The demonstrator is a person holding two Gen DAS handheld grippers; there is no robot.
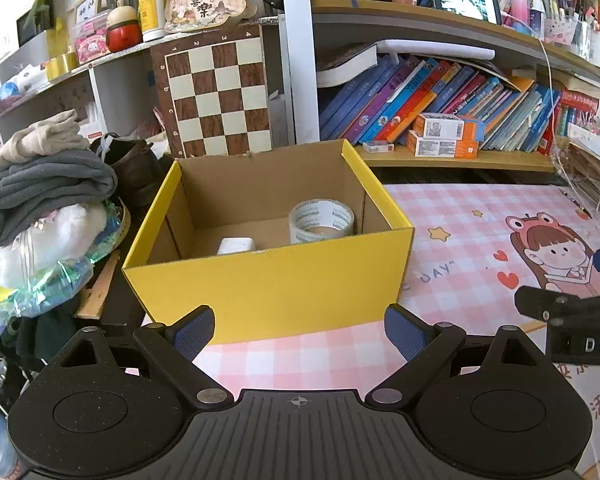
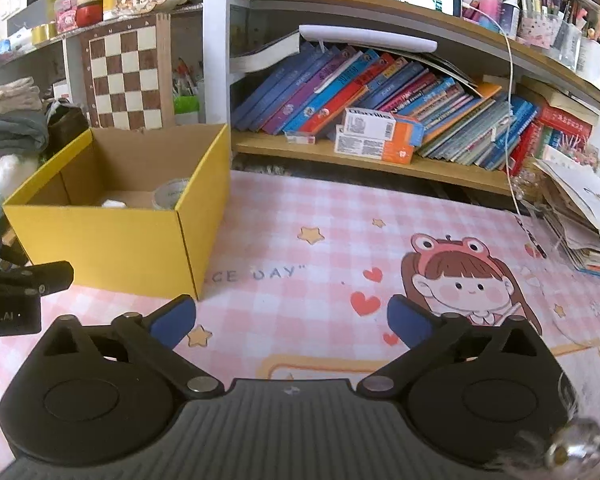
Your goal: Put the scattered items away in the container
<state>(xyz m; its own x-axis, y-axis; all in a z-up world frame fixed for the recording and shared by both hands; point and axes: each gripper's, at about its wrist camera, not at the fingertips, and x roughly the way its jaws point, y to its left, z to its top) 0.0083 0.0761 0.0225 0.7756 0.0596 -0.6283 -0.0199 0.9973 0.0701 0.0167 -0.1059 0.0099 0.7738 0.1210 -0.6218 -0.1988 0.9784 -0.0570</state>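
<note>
Two hand-held grippers are hovering over the pink checked mat (image 2: 320, 216), and I am holding both with their fingers spread wide apart and nothing between them.

At the left of the left wrist view, a heap of folded clothes (image 1: 48, 184) is sitting over a white plush toy in shiny wrap (image 1: 52, 240). Just right of that, my left hand-held gripper (image 1: 300, 332) is pointing straight at the yellow cardboard box (image 1: 268, 284), which is filling the middle of the frame with its top open. Inside it, a small white item (image 1: 236, 245) is lying near the front wall, only its top showing, so I cannot tell what it is. A roll of clear tape (image 1: 321, 221) is standing on the box floor toward the right wall. Behind the box a chessboard (image 1: 216, 92) is leaning upright, and a shelf of slanting books (image 1: 440, 100) is running off to the right.

In the right wrist view the same box is sitting at centre left on the counter. My right hand-held gripper (image 2: 292, 322) is hanging over bare mat at lower centre, beside a printed cartoon girl (image 2: 464, 280) at the right.
</note>
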